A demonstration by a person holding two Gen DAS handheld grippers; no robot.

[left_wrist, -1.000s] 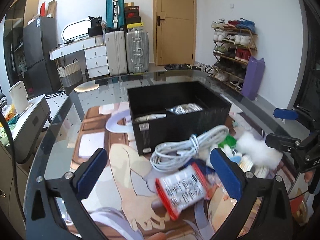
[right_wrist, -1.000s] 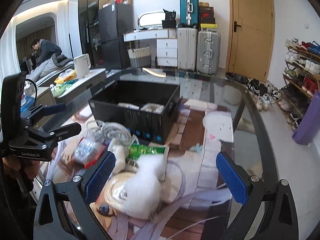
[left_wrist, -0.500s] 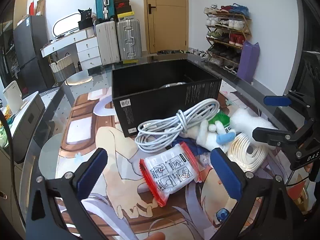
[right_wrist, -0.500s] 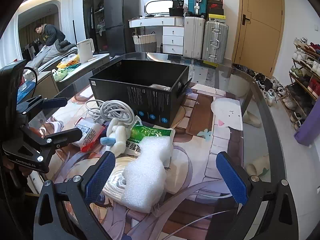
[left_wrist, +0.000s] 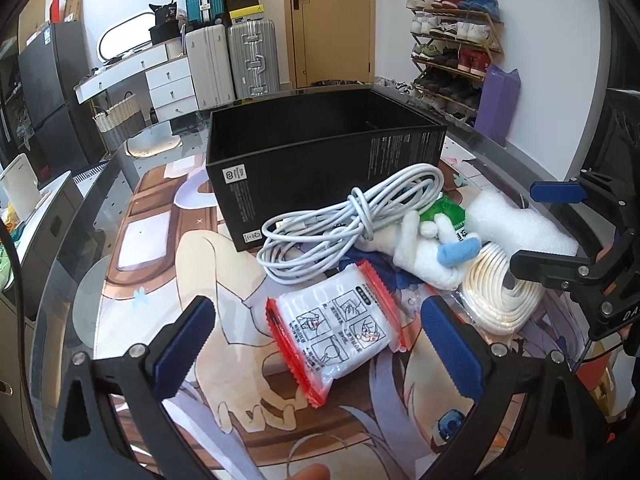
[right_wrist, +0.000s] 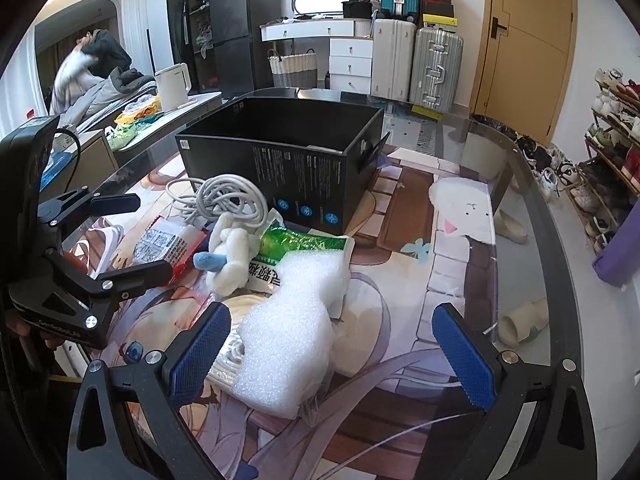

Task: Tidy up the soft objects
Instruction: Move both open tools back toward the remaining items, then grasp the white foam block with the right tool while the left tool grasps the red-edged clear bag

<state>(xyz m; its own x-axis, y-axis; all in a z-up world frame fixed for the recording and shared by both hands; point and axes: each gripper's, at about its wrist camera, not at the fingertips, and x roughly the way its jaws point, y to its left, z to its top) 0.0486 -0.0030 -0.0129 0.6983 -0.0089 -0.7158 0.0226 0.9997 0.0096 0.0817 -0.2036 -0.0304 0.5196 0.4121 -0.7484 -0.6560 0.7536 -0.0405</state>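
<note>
A black open box [left_wrist: 320, 152] [right_wrist: 288, 156] stands on the glass table. In front of it lie a coiled white cable [left_wrist: 348, 224] [right_wrist: 228, 196], a red-edged plastic packet [left_wrist: 340, 324] [right_wrist: 168, 244], a white plush toy with a blue part [left_wrist: 432, 252] [right_wrist: 232, 256], a green packet [left_wrist: 448, 212] [right_wrist: 300, 244], white foam wrap [left_wrist: 520, 228] [right_wrist: 292, 332] and a cream coil [left_wrist: 496, 296] [right_wrist: 232, 356]. My left gripper [left_wrist: 316, 344] is open just before the red-edged packet. My right gripper [right_wrist: 332, 356] is open with the foam wrap between its fingers.
A printed mat [right_wrist: 400, 280] covers the table, whose curved edge [right_wrist: 560, 232] runs at the right. Suitcases [left_wrist: 232, 60], white drawers [left_wrist: 172, 84], a shoe rack [left_wrist: 452, 52] and a door stand behind. A person [right_wrist: 92, 76] sits far left.
Both grippers pulled back and dropped lower, so the box's contents are hidden behind its near wall. The pile of soft things lies closer in both views. Both stayed open.
</note>
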